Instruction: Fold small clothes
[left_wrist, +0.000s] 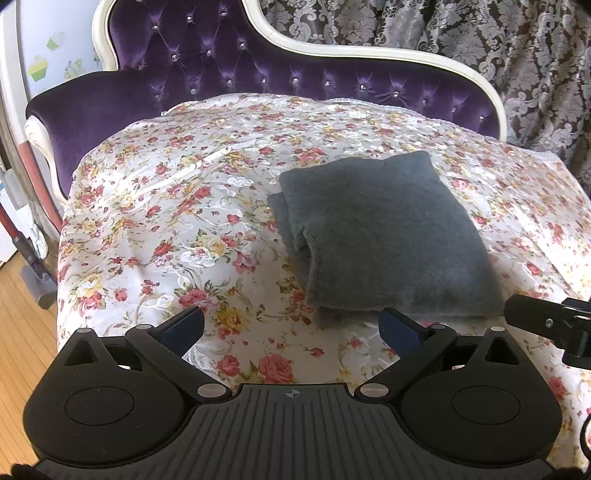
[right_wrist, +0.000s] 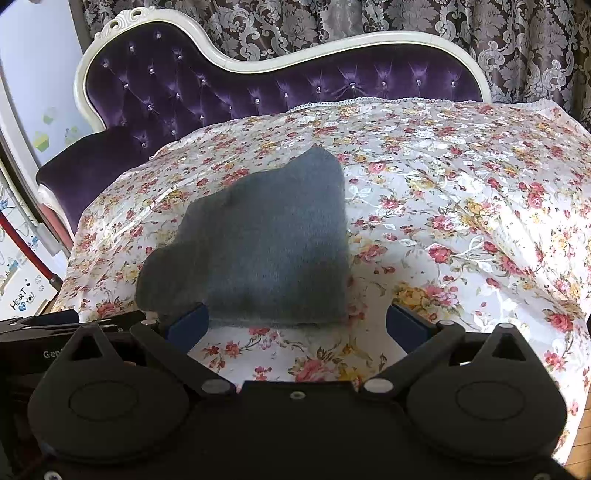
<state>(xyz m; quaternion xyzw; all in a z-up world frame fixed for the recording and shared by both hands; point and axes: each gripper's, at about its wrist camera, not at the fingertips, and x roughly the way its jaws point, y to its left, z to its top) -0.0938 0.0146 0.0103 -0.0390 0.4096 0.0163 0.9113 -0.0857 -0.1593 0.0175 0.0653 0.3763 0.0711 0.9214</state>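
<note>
Lying folded just beyond both spread, empty tongs, left (left_wrist: 291, 326) and right (right_wrist: 297, 325), the grey garment (left_wrist: 384, 236).

left gripper (left_wrist: 291, 326) black, blue jaws | right gripper (right_wrist: 297, 325) same, silver screws

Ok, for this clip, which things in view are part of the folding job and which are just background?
Part of the job:
- grey folded garment, lying on the cover
- left hand-held gripper, open, empty
- right hand-held gripper, open, empty
- floral cover, the work surface

Just background:
- purple tufted sofa
- patterned curtain
- cupcake stickers on the wall
- wooden floor
</note>
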